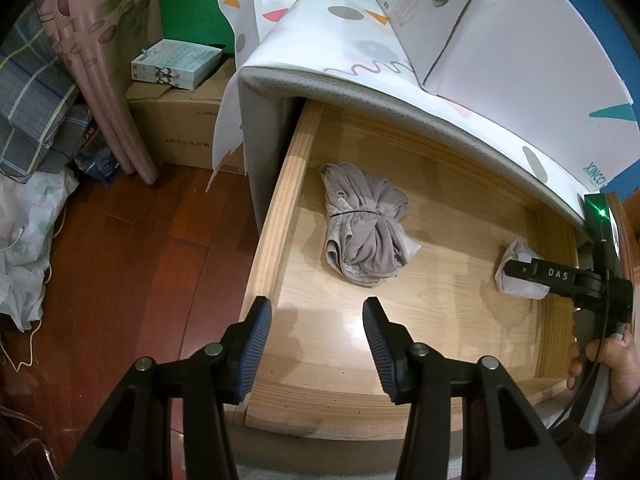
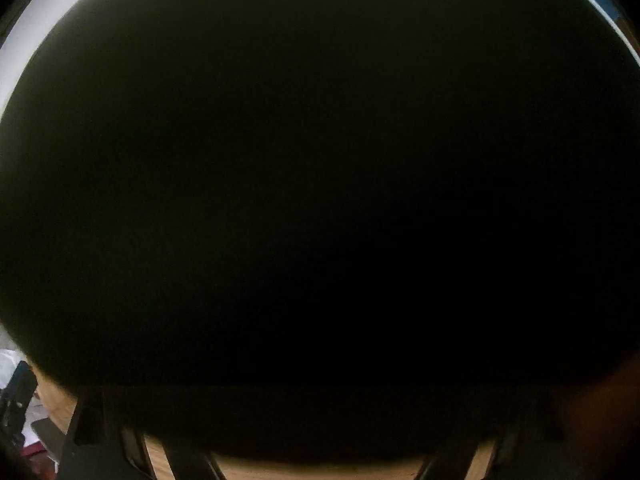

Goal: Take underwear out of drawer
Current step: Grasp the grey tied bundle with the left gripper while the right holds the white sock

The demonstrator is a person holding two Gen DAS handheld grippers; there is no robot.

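Observation:
The wooden drawer [image 1: 280,208] stands pulled out in the left wrist view. A taupe bundle of underwear [image 1: 364,224], tied round with a thin black band, lies on its floor near the middle. A smaller white bundle [image 1: 520,280] lies by the right wall. My right gripper [image 1: 510,270], held by a hand [image 1: 608,364], reaches onto that white bundle; I see it side-on, so its jaw gap is hidden. My left gripper [image 1: 317,308] hangs open over the drawer's front left corner, with nothing between its blue pads [image 1: 256,344]. The right wrist view is almost wholly dark.
A patterned cloth [image 1: 340,40] covers the grey cabinet above the drawer, and a white box [image 1: 500,20] stands on it. Left of the cabinet are a cardboard box [image 1: 180,128] with flat packs [image 1: 176,64] on top, a pink roll [image 1: 100,80], bags [image 1: 28,220] and red wood floor [image 1: 140,260].

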